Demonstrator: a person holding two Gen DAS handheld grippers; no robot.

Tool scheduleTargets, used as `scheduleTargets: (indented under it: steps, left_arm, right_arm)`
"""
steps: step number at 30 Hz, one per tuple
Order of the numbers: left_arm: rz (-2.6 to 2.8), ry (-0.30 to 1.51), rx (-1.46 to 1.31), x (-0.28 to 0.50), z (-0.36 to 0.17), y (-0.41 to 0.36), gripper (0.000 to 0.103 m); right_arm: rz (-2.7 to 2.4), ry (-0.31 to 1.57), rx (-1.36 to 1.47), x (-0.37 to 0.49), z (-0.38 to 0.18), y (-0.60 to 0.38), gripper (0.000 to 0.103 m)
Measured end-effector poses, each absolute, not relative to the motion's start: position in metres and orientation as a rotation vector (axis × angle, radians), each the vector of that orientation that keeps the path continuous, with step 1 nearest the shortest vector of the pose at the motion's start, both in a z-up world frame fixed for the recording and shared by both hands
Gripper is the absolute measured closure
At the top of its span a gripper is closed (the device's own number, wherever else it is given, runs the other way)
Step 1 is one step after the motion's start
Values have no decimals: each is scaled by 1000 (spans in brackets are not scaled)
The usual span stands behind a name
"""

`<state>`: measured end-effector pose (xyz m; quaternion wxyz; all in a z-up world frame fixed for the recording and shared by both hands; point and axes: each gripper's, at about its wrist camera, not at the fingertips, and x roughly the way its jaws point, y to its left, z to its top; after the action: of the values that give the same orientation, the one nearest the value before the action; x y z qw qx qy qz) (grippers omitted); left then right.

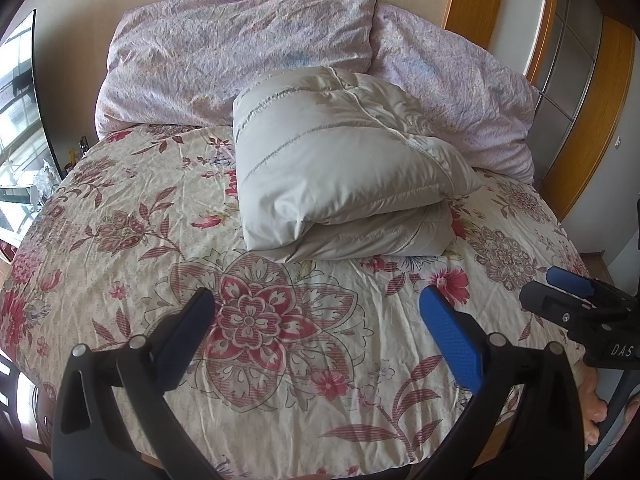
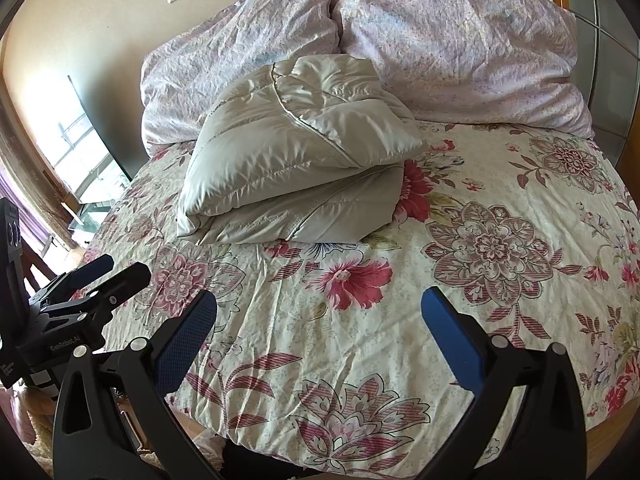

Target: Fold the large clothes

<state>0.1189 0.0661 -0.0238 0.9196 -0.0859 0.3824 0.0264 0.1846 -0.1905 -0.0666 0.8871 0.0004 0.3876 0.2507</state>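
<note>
Jacket (image 1: 344,160): lying folded on the far bed (image 1: 120,240).
Left hand-held gripper (image 1: 316,340): we are holding it wide, empty.
Right hand-held gripper (image 2: 320,336): likewise wide, empty.
Tip: we are judging the fold finished; avoid disturbing it.

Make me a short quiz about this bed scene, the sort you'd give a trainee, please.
1. True or false: the left gripper is clamped on the padded jacket.
2. What does the far edge of the jacket rest against? A) the wooden door frame B) the lilac pillows C) the window
3. Fill in: the jacket lies folded in ___ layers, one on top of the other, on the floral bedspread.

Key
1. False. Both the left gripper and the right gripper stand open and empty, short of the jacket.
2. B
3. two
</note>
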Motion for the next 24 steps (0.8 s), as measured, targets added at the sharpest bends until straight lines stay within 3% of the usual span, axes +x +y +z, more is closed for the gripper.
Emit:
scheduleTargets:
  steps: [24]
  left_arm:
    - [43, 799, -192, 122, -26, 68, 2]
  right_arm:
    - [523, 808, 2, 186, -67, -192, 1]
